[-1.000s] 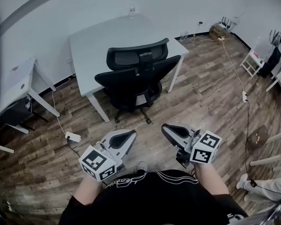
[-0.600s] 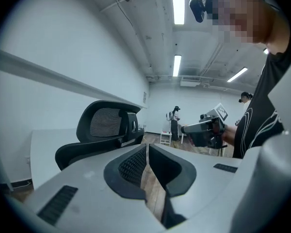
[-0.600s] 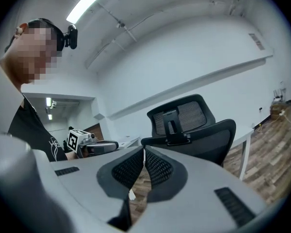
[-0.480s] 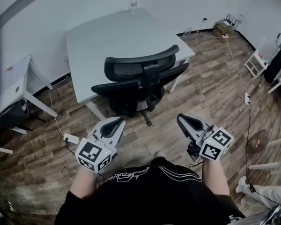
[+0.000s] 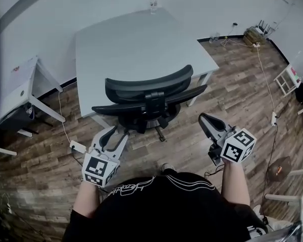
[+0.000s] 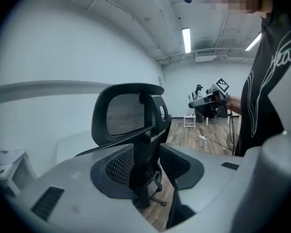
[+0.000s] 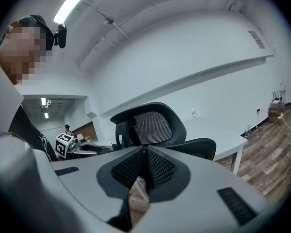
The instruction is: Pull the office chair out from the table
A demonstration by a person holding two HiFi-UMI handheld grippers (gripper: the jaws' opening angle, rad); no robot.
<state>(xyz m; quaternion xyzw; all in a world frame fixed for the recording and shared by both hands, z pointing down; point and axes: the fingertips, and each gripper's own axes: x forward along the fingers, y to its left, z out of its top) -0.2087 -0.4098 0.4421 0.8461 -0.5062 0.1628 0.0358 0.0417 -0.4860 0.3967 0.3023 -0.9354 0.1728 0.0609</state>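
The black mesh-back office chair (image 5: 146, 97) stands tucked against the front edge of the pale grey table (image 5: 131, 39), its back towards me. My left gripper (image 5: 115, 133) is low at the chair's left rear, a short way off it. Its jaws are opening with nothing between the pads. In the left gripper view the chair's back post (image 6: 145, 144) shows through the gap of that gripper (image 6: 157, 171). My right gripper (image 5: 204, 118) is shut and empty, off the chair's right rear. In the right gripper view its closed jaws (image 7: 144, 166) point at the chair (image 7: 155, 125).
A small white side table (image 5: 17, 87) stands at the left. A power strip (image 5: 77, 146) and its cable lie on the wood floor by my left gripper. A bottle (image 5: 153, 4) stands at the table's far edge. A cable (image 5: 265, 84) runs along the floor at the right.
Both grippers have come closer to the chair's back, the left one lower and nearer. The left jaws have gone from shut to apart. The right jaws stay shut.
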